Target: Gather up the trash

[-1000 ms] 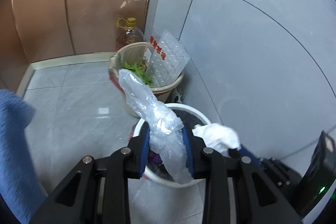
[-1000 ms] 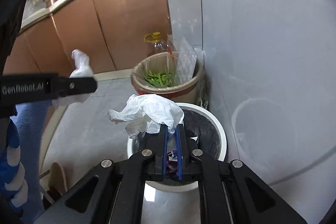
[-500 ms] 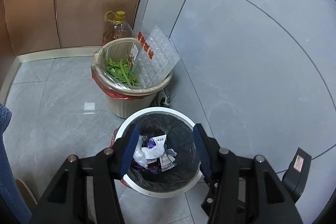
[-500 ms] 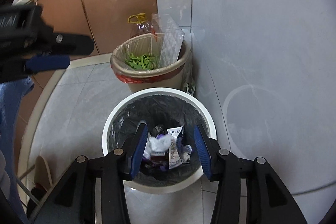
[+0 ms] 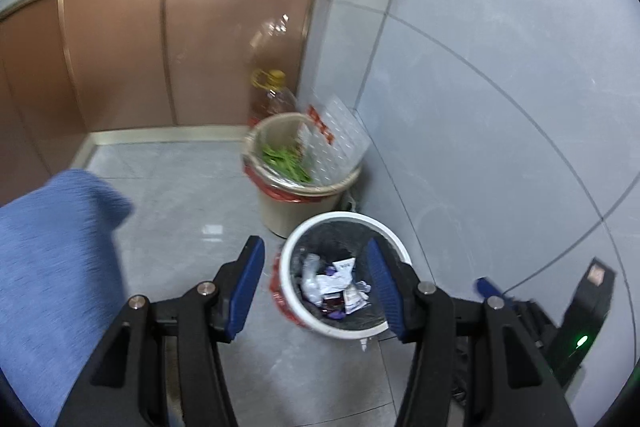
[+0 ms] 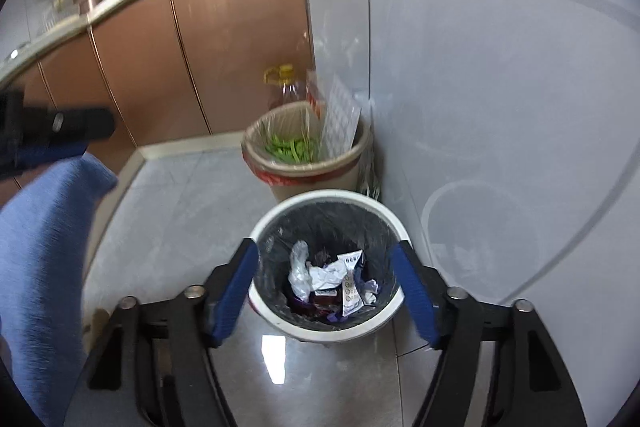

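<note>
Above the round white bin [image 6: 276, 319] of crumpled wrappers [image 6: 320, 277], left tool [image 5: 316, 293] apart, right tool [image 6: 326, 289] opening, empty.

Floor [image 6: 172, 211] left of white bin [image 6: 280, 323] open; wall [image 6: 500, 107] & beige bin [image 6: 312, 183] block right/rear.

oil bottle [image 5: 272, 95]: blurred, base hidden | wrappers [image 6: 352, 283]: print unreadable
</note>
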Demonstrator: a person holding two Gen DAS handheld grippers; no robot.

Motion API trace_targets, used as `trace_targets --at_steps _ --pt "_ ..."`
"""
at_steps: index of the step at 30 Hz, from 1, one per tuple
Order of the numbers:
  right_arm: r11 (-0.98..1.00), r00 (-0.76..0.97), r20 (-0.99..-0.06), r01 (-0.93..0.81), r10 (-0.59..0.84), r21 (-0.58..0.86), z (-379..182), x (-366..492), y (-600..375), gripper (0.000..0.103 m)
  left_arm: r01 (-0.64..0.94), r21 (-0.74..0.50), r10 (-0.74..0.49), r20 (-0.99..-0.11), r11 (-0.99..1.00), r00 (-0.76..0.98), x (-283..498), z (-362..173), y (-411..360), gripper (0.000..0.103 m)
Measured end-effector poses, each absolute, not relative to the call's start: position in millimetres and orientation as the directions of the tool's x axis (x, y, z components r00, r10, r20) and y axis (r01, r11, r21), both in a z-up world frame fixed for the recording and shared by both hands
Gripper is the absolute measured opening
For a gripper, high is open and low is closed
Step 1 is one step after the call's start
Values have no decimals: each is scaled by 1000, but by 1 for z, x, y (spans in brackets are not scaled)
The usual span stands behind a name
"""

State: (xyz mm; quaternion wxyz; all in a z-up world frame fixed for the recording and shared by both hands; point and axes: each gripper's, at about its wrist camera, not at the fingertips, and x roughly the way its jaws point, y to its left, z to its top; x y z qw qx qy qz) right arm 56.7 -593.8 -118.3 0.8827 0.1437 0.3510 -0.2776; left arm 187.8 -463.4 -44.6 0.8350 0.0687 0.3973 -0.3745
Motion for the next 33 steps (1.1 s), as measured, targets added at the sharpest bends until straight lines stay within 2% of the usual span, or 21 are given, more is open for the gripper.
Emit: trace_targets --at_steps 2,5,8,14,15,17,24,33 --pt "799 616 -673 598 -409 62 -99 46 -583 84 660 -169 -564 -693 732 448 178 -32 -442 52" --pt "805 654 -627 589 -424 69 -67 31 -560 94 627 -146 -560 -631 765 537 155 -13 -402 52" --pt "822 690 -577 567 -438 54 -36 20 -532 102 596 -101 -525 -604 797 600 134 3 -365 52" --pt "882 772 -502 470 -390 37 13 2 -460 103 493 13 -403 -557 870 726 96 23 -288 53" --pt "892 783 -493 451 -380 29 18 1 -448 103 473 25 -383 -550 881 742 90 26 -275 60" --pt "911 805 -479 411 -352 21 26 -3 -425 103 423 46 -338 -527 905 780 77 31 -247 66" --pt "957 862 -432 291 -264 -3 45 -14 -353 103 274 54 -221 -453 960 864 42 47 -157 70" --pt "980 897 -399 199 -192 -24 54 -17 -305 103 115 68 -82 -372 991 925 12 68 -94 77"
